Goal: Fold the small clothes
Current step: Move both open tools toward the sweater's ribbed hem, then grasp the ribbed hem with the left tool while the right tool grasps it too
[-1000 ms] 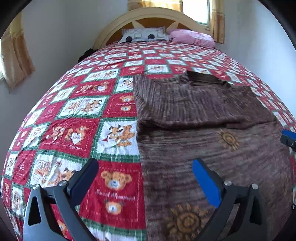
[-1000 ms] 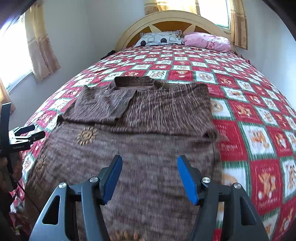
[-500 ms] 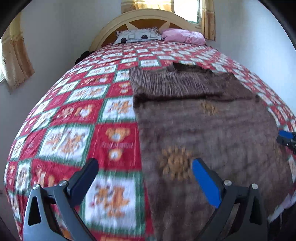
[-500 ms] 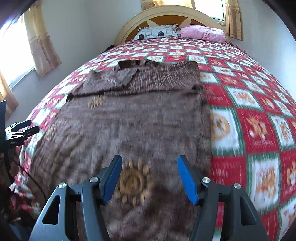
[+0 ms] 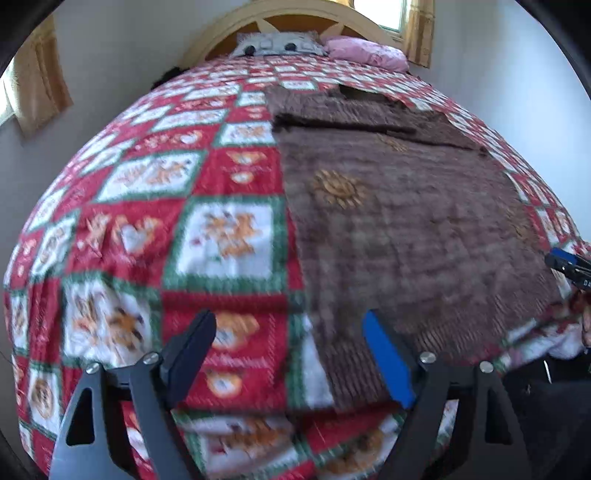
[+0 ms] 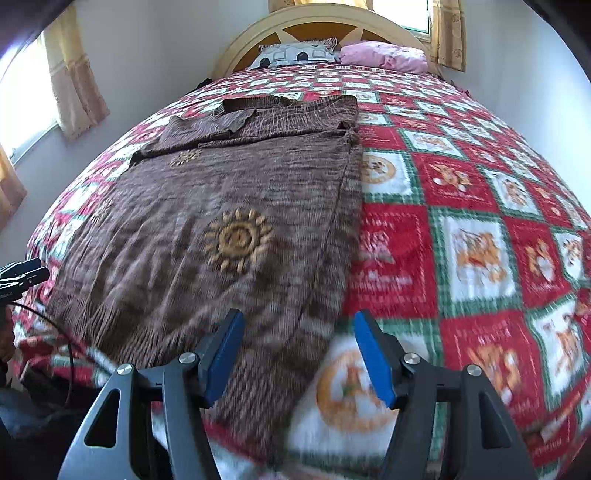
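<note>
A brown knitted sweater (image 5: 406, 221) (image 6: 221, 221) with tan sun motifs lies flat on the bed, its sleeves folded in across the chest. My left gripper (image 5: 288, 321) hovers over the hem's left corner at the foot edge. Its jaws are closing but still stand apart, and the pads press on nothing. My right gripper (image 6: 299, 317) is open over the hem's right corner, with the sweater's side edge running between its fingers. Each gripper shows at the edge of the other's view: the right gripper (image 5: 565, 262) and the left gripper (image 6: 22, 273).
The bed carries a red, green and white teddy-bear quilt (image 5: 147, 221) (image 6: 480, 221). A patterned pillow (image 6: 295, 55) and a pink pillow (image 6: 384, 55) lie by the curved headboard (image 6: 317, 22). Walls and curtains flank the bed. A black cable (image 6: 55, 332) hangs at the lower left.
Both grippers have drawn back from mid-sweater toward the foot of the bed and now sit over the hem corners. The left jaws stand narrower than before.
</note>
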`<action>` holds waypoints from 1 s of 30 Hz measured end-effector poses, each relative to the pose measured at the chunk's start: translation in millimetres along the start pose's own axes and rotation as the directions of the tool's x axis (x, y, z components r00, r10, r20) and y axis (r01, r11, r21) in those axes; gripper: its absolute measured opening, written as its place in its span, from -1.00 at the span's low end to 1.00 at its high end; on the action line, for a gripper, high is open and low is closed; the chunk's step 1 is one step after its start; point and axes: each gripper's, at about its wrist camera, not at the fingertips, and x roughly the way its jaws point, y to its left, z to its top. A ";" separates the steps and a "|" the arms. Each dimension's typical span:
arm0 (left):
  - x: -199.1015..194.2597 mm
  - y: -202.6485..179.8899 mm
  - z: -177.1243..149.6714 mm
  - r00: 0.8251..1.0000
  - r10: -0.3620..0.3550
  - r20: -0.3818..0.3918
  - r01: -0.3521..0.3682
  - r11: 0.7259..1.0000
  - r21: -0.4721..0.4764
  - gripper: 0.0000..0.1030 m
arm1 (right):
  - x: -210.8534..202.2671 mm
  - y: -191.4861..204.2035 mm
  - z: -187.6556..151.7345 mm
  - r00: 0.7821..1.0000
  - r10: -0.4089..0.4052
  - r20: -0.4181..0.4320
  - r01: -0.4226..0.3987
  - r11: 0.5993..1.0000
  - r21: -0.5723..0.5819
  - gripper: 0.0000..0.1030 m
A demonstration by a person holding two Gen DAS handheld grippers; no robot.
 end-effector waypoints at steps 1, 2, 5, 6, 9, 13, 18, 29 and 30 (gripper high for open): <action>-0.7 -2.5 -3.3 1.000 -0.004 -0.001 0.004 1.000 0.002 0.62 | -4.2 0.1 -4.1 1.000 0.003 -0.002 -0.003 1.000 0.002 0.22; -0.3 -6.6 -7.3 1.000 -0.009 -0.005 0.009 1.000 0.010 0.57 | -7.1 0.1 -7.3 1.000 0.006 -0.003 -0.006 1.000 0.006 0.22; 4.9 -11.6 -14.3 0.997 -0.063 -0.043 0.063 0.998 -0.001 0.31 | -15.6 0.9 -22.2 0.999 0.027 -0.019 -0.027 0.999 0.023 0.22; 7.1 -13.2 -15.5 0.996 -0.077 -0.053 0.077 0.997 0.000 0.18 | -17.1 1.6 -27.4 0.999 0.034 -0.030 -0.034 0.999 0.023 0.22; 15.4 -15.0 -18.4 0.991 -0.105 -0.082 0.104 0.994 -0.019 -0.05 | -22.0 4.4 -36.3 0.999 0.031 -0.028 -0.030 0.999 0.013 0.22; 14.8 -20.7 -20.8 0.993 -0.102 -0.065 0.101 0.995 -0.010 -0.15 | -24.7 6.1 -39.7 0.998 0.051 -0.025 -0.050 0.998 0.023 0.22; 13.9 -26.9 -24.7 0.993 -0.103 -0.051 0.103 0.995 0.007 -0.34 | -24.5 12.8 -42.0 0.997 0.080 -0.020 -0.080 0.997 0.014 0.21; 12.1 -26.6 -27.5 0.987 -0.161 -0.025 0.161 0.987 0.018 -0.74 | -21.8 22.3 -43.6 0.996 0.093 0.004 -0.092 0.996 -0.017 -0.57; 11.4 -25.8 -27.5 0.983 -0.179 -0.024 0.180 0.984 0.013 -0.78 | -21.4 22.6 -44.0 0.995 0.103 -0.001 -0.103 0.995 -0.018 -0.82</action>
